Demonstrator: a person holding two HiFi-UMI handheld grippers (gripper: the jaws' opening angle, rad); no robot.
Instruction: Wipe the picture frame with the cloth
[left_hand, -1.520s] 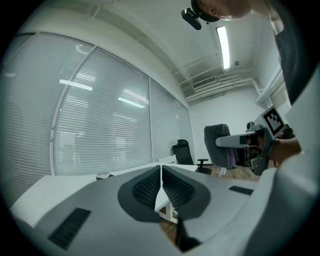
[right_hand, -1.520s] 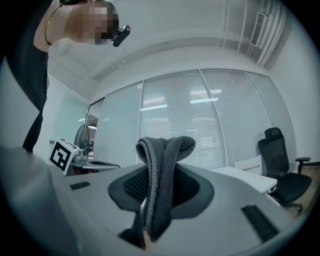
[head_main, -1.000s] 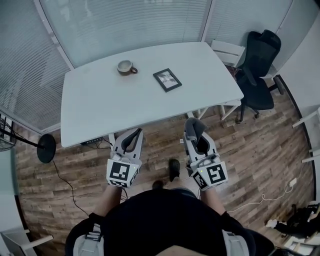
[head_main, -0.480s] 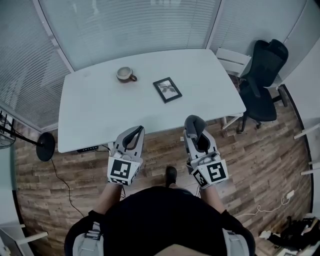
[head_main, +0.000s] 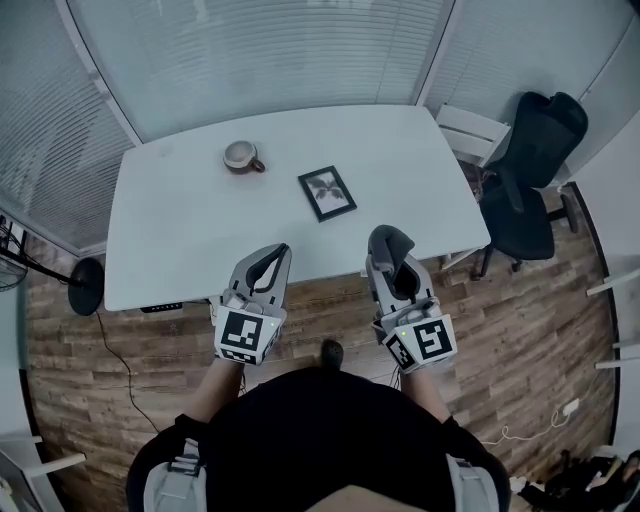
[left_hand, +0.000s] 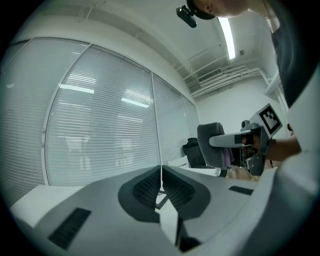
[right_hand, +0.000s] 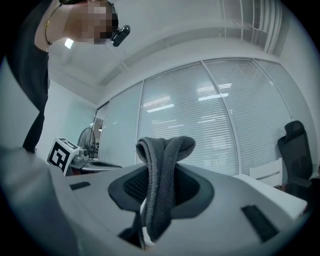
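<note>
Picture frame (head_main: 327, 193) lies flat on the white table (head_main: 190, 230), ahead of both grippers and roughly midway between their lines, well clear of every table edge. Left gripper (head_main: 281, 250) is clenched tight on nothing. Right gripper (head_main: 392, 250) is clamped on the grey cloth (head_main: 388, 238), which stands folded above its tips.

Both sets of tips just cross the table's near edge, and bare tabletop runs open from there to the frame. A cup (head_main: 241, 156) sits beyond the frame and off to the left gripper's side, well apart from it. An office chair (head_main: 530, 165) stands out past the right gripper's side, off the table's corner.

Only the head view shows the cup, and only the right gripper view picks up a fan (right_hand: 86, 136) beyond the left gripper. A second ago the tips hung over wooden floor (head_main: 150, 340), short of the table; now they overlap its edge.
</note>
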